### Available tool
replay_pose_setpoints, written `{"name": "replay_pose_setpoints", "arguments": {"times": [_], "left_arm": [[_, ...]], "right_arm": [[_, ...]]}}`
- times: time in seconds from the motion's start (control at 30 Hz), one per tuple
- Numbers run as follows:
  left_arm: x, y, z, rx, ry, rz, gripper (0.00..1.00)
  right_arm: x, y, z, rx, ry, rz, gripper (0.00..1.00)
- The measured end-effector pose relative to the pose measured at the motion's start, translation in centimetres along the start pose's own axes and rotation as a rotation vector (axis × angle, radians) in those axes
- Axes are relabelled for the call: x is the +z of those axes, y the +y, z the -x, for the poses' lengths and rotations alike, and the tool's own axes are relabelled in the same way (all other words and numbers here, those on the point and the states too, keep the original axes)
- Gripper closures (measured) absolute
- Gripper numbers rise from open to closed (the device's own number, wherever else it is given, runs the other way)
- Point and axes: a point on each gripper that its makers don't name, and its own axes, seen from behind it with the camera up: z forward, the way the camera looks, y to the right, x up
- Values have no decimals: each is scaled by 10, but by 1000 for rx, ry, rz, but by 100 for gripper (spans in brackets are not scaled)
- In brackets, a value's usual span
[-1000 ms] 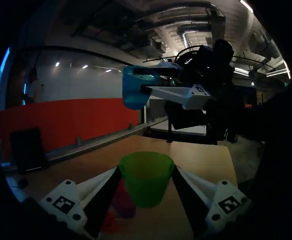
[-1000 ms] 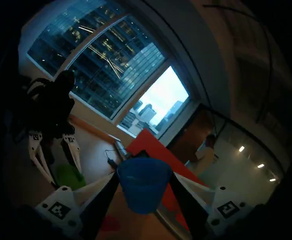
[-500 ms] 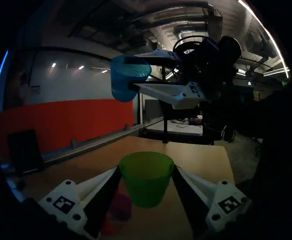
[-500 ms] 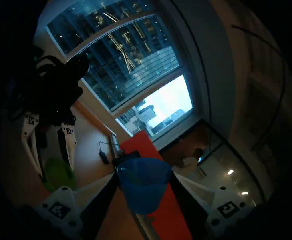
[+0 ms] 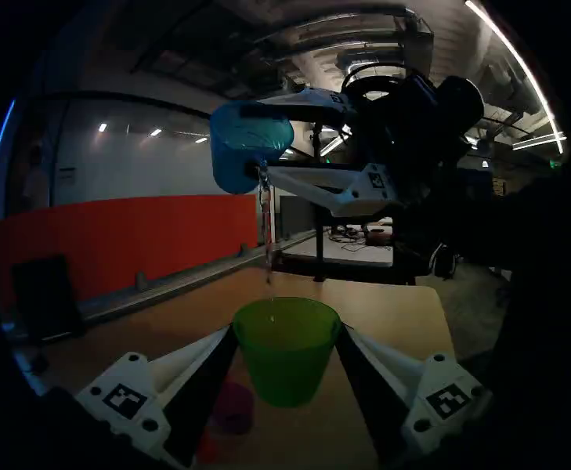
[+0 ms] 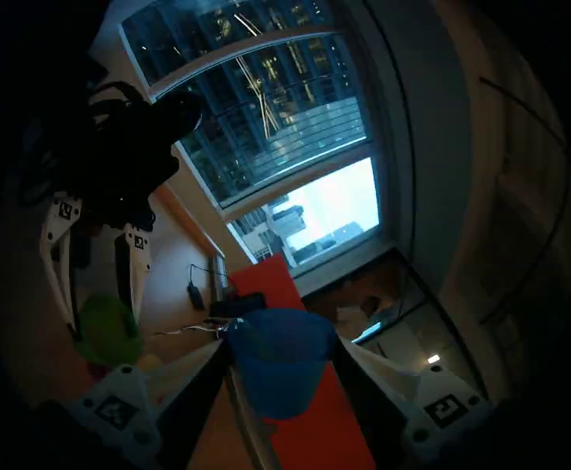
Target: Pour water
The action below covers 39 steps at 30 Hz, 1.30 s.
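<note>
In the left gripper view, a green cup (image 5: 287, 348) stands upright between my left gripper's (image 5: 285, 368) fingers, which are shut on it above the wooden table (image 5: 379, 309). Above it the right gripper (image 5: 273, 149) holds a blue cup (image 5: 246, 153) tipped over, and a thin stream of water (image 5: 266, 235) falls from its rim into the green cup. In the right gripper view, the blue cup (image 6: 280, 360) sits clamped in my right gripper (image 6: 281, 376). The left gripper (image 6: 97, 313) with the green cup (image 6: 106, 329) lies at the left.
A purple cup (image 5: 234, 406) and a red object (image 5: 204, 448) sit on the table under the left fingers. An orange wall (image 5: 121, 235) and a dark panel (image 5: 46, 294) stand at the left. Large windows (image 6: 285, 125) lie behind the right gripper's view.
The blue cup has tipped further and moved left over the green cup, and water now streams from it. The green cup has stayed still.
</note>
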Motion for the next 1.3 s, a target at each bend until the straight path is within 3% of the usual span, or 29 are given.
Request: {"name": "replay_pose_setpoints", "arguments": {"times": [1.3], "left_arm": [[5, 4, 0, -1, 0, 12, 12]], "right_arm": [[-6, 17, -7, -240, -5, 37, 9]]}}
